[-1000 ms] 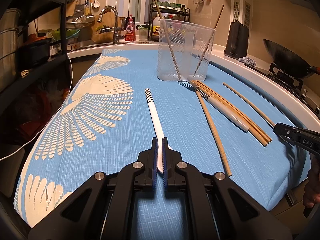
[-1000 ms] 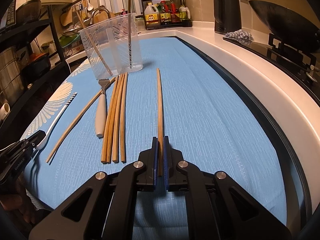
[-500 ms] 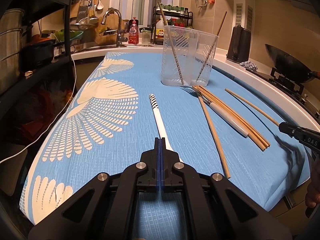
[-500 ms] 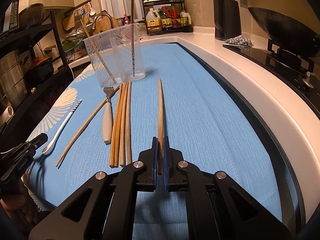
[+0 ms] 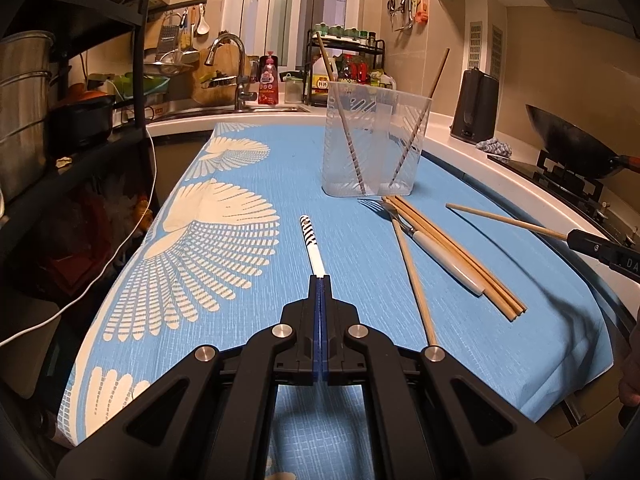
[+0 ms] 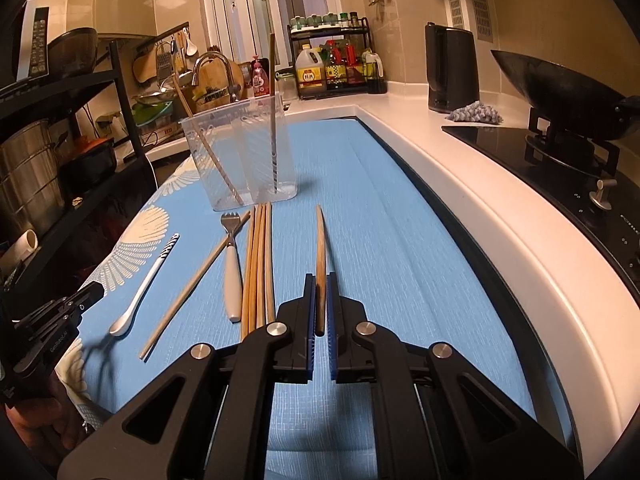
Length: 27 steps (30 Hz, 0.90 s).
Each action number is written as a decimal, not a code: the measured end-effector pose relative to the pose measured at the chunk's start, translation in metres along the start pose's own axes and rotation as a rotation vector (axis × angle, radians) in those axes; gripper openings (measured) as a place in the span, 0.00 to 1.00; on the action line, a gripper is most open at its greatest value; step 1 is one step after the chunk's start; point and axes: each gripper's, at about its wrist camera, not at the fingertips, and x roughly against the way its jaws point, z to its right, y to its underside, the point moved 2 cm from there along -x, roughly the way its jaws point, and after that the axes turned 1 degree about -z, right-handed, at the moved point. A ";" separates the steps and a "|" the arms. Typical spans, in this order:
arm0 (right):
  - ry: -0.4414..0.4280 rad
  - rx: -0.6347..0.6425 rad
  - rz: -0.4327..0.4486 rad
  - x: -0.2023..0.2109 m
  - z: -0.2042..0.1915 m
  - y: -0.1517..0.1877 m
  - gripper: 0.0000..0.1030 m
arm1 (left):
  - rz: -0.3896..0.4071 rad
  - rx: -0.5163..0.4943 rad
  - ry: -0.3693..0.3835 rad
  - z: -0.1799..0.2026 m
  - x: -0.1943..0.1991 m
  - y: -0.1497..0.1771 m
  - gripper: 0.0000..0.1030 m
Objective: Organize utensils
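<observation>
Left hand-held gripper (image 5: 321,280) now pinches the spoon (image 5: 311,242); right hand-held gripper (image 6: 320,280) has lifted its clamped chopstick (image 6: 320,248).

Your left gripper (image 5: 322,280) is pointing forward and somewhat down, with its jaws pressed fully together. Your right gripper (image 6: 320,284) is tilting down the same way, its jaws clamping narrowly, and your hand (image 6: 44,416) is gripping the left tool.

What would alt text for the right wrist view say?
The right gripper is shut on a wooden chopstick above a blue cloth. To its left lie more chopsticks, a fork and a white spoon, before a clear tub holding two sticks.
</observation>
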 end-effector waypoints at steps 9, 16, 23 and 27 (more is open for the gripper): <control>-0.001 0.013 0.033 0.009 -0.001 -0.010 0.05 | 0.023 -0.001 0.001 -0.002 0.007 -0.009 0.00; -0.009 0.033 0.089 0.020 -0.004 -0.035 0.05 | 0.061 -0.015 0.003 -0.006 0.014 -0.028 0.00; -0.022 0.067 0.158 0.031 -0.014 -0.070 0.05 | 0.101 -0.026 0.031 -0.013 0.018 -0.062 0.00; -0.030 0.077 0.174 0.033 -0.019 -0.087 0.05 | 0.106 0.003 0.086 -0.022 0.020 -0.081 0.00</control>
